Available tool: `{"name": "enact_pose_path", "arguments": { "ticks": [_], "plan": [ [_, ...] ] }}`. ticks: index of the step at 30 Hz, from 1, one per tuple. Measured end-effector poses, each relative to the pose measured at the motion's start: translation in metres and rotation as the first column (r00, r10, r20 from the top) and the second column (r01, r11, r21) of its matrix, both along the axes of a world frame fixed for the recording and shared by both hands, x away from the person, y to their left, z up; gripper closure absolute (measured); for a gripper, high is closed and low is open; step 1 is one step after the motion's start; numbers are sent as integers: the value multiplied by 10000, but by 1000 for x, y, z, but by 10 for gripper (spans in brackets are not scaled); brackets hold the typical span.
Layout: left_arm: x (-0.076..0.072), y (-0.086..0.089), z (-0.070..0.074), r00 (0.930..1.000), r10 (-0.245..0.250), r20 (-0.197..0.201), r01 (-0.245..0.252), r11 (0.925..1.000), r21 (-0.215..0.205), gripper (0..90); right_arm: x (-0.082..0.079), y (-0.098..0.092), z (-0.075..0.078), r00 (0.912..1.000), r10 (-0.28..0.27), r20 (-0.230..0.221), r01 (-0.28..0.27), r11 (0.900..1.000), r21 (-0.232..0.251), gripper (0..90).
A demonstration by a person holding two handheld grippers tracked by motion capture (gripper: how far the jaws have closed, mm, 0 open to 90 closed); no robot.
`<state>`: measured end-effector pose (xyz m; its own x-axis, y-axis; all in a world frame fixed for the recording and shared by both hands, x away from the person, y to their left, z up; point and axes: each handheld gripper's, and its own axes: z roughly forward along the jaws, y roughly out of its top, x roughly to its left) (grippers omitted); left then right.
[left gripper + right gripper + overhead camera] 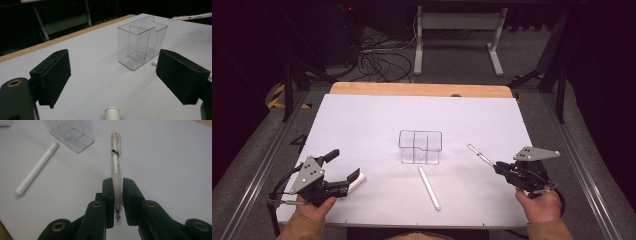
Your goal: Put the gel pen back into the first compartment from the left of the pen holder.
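Clear plastic ballpoint pen (115, 167) with a frosted grip sits clamped between the two black jaws of my right gripper (117, 192), its tip end down between the pads and its clip end pointing away toward the far side of the white table (362, 125). From the high view the pen (479, 154) shows as a thin pale line sticking out up and to the left of the right gripper (501, 167), and I cannot tell there whether it touches the table. Its markings are too small to read.

My right hand (539, 205) comes in from the bottom right and grasps the gripper from below, with the grey three-cornered plate on top. My left hand (312, 207) comes in at the bottom left; my left gripper (344, 167) points right and away, jaws spread wide with nothing between them. Just beside its near jaw lies a short white tube (112, 113), cut off by the lower edge of the left gripper view, so I cannot make out what it is.

Near the table's middle stands a clear plastic box (420, 147) with inner dividers, upright. Its compartments look empty. A long white marker (429, 187) with pale blue ends lies flat on the table just in front of the box, apart from it.
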<state>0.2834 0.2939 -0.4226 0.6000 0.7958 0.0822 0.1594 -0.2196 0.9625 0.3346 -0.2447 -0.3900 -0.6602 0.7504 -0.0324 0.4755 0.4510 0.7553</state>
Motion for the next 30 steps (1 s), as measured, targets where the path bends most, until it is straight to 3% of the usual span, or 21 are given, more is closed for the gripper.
{"name": "enact_pose_path", "arguments": {
  "ticks": [16,30],
  "plan": [
    [0,0,0,10000,-17,-29,17,10000,4,133,-3,6,19,9991,365,222,-363,9993,-92,810],
    [0,0,0,10000,-25,-23,25,10000,23,132,4,25,49,9923,1228,174,-1219,9915,-455,809]
  ]
}}
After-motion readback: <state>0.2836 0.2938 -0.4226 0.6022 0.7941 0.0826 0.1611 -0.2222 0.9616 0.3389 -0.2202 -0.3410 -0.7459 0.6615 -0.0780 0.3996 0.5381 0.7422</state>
